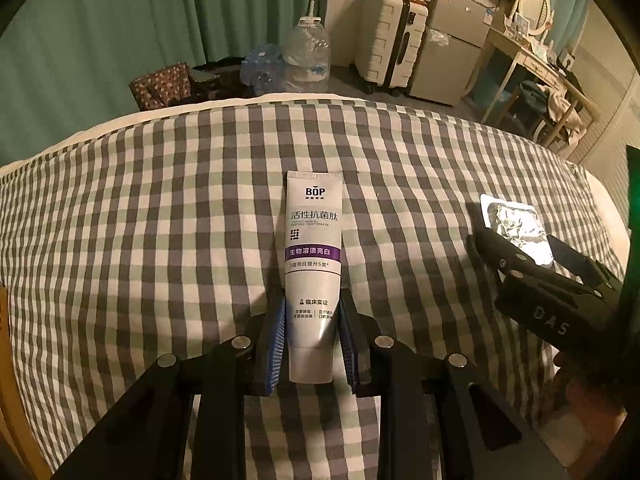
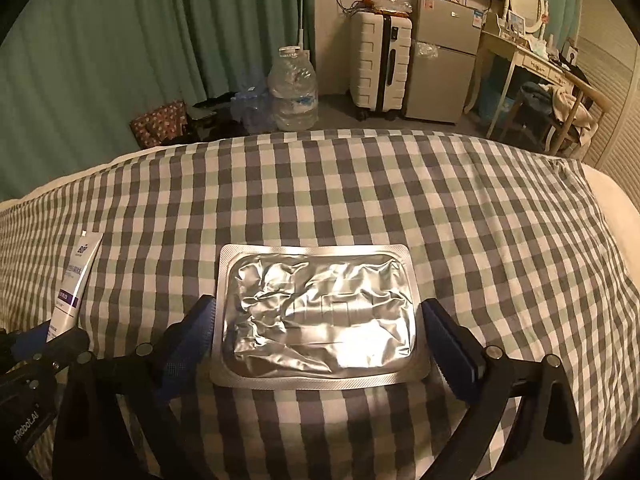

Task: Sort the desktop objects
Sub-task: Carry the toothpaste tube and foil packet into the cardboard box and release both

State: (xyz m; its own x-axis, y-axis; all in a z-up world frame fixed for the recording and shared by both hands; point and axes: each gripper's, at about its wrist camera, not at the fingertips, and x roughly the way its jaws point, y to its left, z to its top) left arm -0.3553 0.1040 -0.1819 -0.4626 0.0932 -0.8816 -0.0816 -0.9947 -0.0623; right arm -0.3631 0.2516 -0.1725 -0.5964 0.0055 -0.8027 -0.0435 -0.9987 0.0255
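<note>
Toothpaste tube [image 1: 313, 276] stands at frame centre in the left wrist view, its cap end pinched by the left tongs [image 1: 312, 344] above the checked bed [image 1: 160, 220]. Right tongs [image 2: 318, 336], wide apart, clasp a foil pouch [image 2: 318, 312] at centre of their view.

Checked bedcover [image 2: 460, 208] bearing toothpaste tube [image 1: 313, 264], foil pouch [image 2: 316, 312]
</note>
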